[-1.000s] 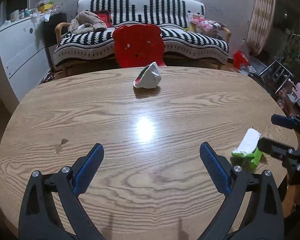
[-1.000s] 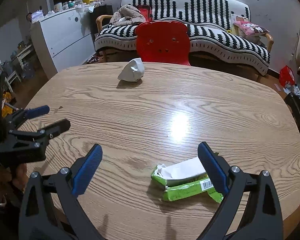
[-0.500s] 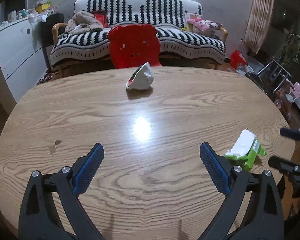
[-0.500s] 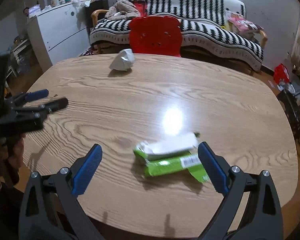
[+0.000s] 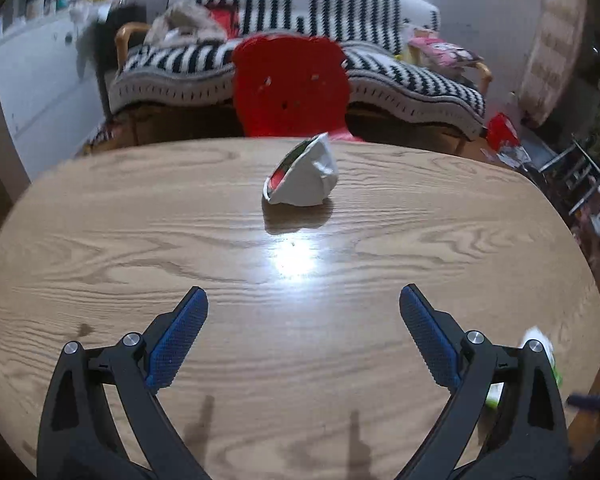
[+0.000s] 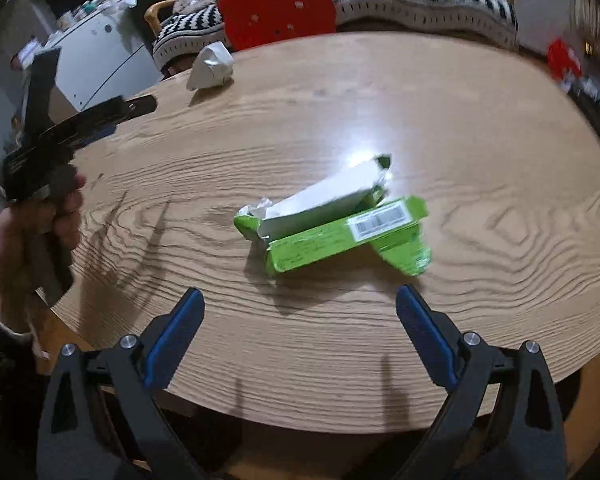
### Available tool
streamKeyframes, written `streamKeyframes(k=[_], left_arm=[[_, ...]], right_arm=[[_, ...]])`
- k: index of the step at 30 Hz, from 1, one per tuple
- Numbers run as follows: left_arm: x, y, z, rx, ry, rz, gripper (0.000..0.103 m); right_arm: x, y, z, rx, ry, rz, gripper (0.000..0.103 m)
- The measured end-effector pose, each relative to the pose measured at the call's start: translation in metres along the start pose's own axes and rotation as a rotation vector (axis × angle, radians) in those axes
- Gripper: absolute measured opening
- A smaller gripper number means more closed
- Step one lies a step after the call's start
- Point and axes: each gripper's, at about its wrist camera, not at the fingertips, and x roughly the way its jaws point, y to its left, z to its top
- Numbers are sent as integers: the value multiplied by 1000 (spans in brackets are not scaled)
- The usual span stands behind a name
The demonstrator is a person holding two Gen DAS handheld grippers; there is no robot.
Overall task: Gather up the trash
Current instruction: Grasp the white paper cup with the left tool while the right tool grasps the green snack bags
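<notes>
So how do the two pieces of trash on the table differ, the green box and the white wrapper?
The green box is a torn-open carton with a barcode, lying flat; the white wrapper is crumpled into a standing mound with red inside. The green box lies just ahead of the right tongs; the white wrapper sits at the far edge, by the red chair, ahead of the left tongs. Both rest ungrasped on the wooden table.

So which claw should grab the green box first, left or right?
Right, probably. The right claw is open with the torn green box lying just ahead between its fingers. The left claw faces the crumpled white wrapper farther across the table.
</notes>
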Motion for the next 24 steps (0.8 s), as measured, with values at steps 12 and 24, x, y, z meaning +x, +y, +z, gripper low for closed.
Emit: streamKeyframes(k=[12,24], left_arm=[[58,-10,43,77,-23,75,94],[109,-9,75,68,-47,77,93]], right_arm=[[54,-3,60,81,-6,-29,93],[78,20,73,-162,-44,-206,59]])
